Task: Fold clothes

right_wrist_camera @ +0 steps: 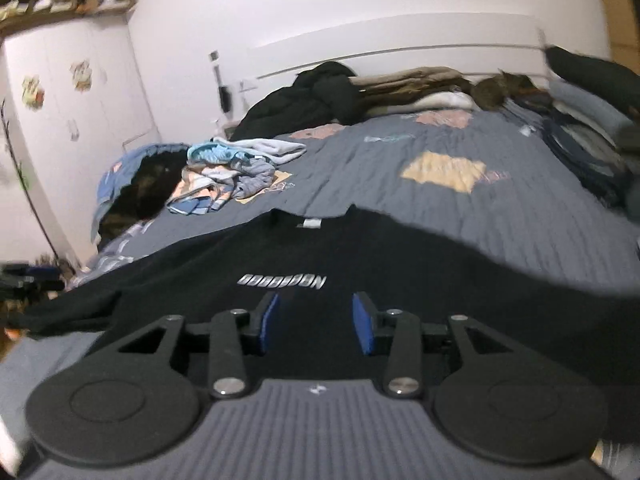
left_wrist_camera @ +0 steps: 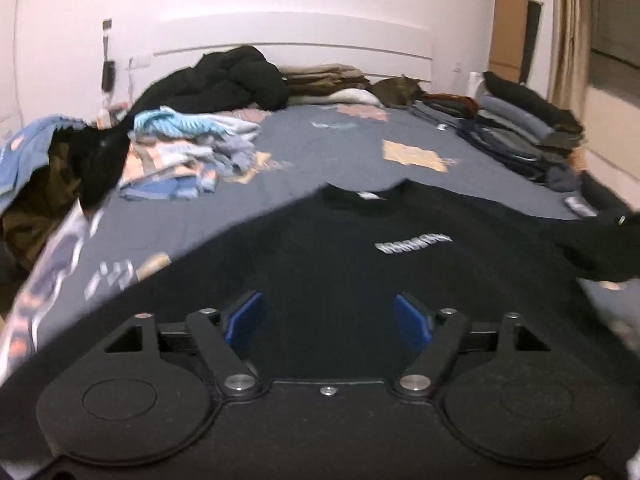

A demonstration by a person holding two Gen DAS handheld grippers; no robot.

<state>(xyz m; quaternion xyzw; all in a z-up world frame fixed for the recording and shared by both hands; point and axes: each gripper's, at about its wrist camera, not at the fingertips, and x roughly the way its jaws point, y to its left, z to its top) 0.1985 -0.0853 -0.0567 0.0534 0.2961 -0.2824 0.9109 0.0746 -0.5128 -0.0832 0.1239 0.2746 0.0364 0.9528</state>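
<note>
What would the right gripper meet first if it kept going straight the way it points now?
Most likely the black sweatshirt spread on the bed: the right gripper is open, nothing between its fingers, and aims down at the chest near the white lettering. Depth is hard to judge.

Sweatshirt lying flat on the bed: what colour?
Black sweatshirt with white chest lettering, clearest in the right wrist view.

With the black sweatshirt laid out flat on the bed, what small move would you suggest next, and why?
Probably bring the left gripper down to the sleeve on its side and pinch it for the first fold inward. The black sweatshirt lies spread front up on the bed, collar away, sleeves out sideways, not yet folded. Both the left gripper and the right gripper are open with nothing between their pads.
</note>
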